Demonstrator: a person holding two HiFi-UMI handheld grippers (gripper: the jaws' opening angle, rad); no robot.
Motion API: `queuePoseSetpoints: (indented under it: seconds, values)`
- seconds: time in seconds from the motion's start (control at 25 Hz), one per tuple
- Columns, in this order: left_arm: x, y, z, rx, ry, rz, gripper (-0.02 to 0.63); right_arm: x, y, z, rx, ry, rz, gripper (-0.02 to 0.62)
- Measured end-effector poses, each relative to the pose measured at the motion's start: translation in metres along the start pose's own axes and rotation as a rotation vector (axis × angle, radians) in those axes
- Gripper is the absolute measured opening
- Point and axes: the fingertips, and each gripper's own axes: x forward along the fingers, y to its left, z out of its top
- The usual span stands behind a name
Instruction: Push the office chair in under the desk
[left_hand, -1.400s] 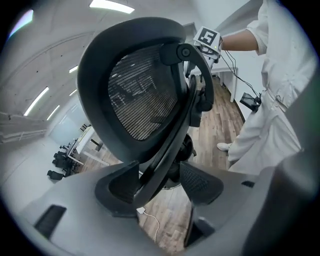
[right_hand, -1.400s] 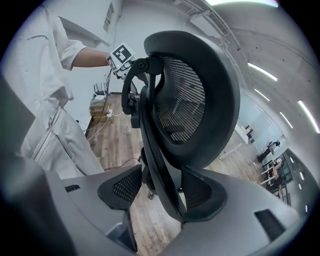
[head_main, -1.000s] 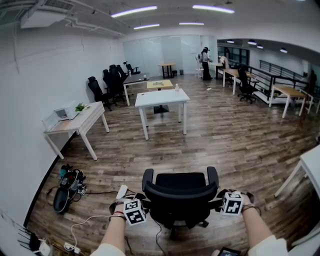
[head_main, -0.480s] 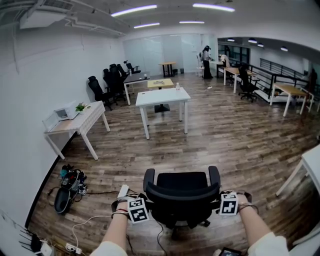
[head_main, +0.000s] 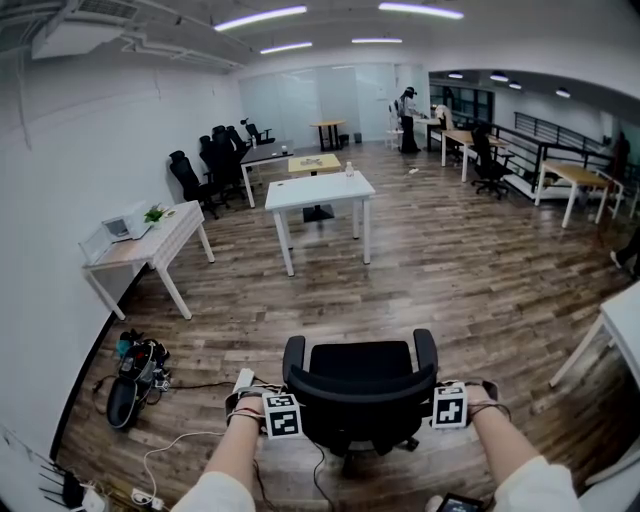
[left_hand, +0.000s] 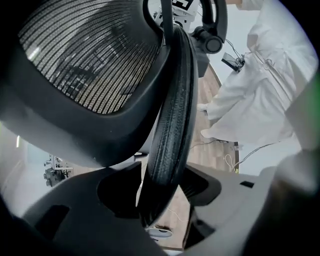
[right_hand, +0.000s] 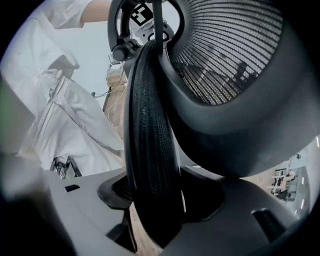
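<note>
My left tool (left_hand: 162, 196) and right tool (right_hand: 150, 200) clamp the chair (head_main: 360, 385) by its back — push unevenly and I could swivel it wide of the table (head_main: 318, 191) ahead.

Wood plank floor (head_main: 450, 270) under strip ceiling lights (head_main: 260, 17). Side table (head_main: 168, 238) at the left wall carries a small plant (head_main: 155, 213) and a white box (head_main: 122, 228). Black bag (head_main: 135, 375) on the floor below it, white cable (head_main: 165, 450) nearby. Row of black chairs (head_main: 215, 160) further back. Person (head_main: 409, 122) standing at the far end.
</note>
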Motion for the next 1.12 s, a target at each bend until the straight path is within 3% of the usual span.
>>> queuePoseSetpoints:
  seconds: [0.16,0.44,1.12]
  values:
    - [0.0088,0.0008,0.0,-0.022,0.008,-0.029,0.227,0.0041,-0.0012,-0.0052,0.01,0.021,0.009,0.256]
    - [0.0074,-0.0061,-0.001,-0.012,0.031,-0.132,0.227,0.0034,0.0053,-0.0009,0.001,-0.029,0.062,0.256]
    - [0.0048,-0.0072,-0.0003,-0.006,0.051,-0.186,0.232,0.006,0.0029,-0.0042,-0.014,-0.04,0.059,0.236]
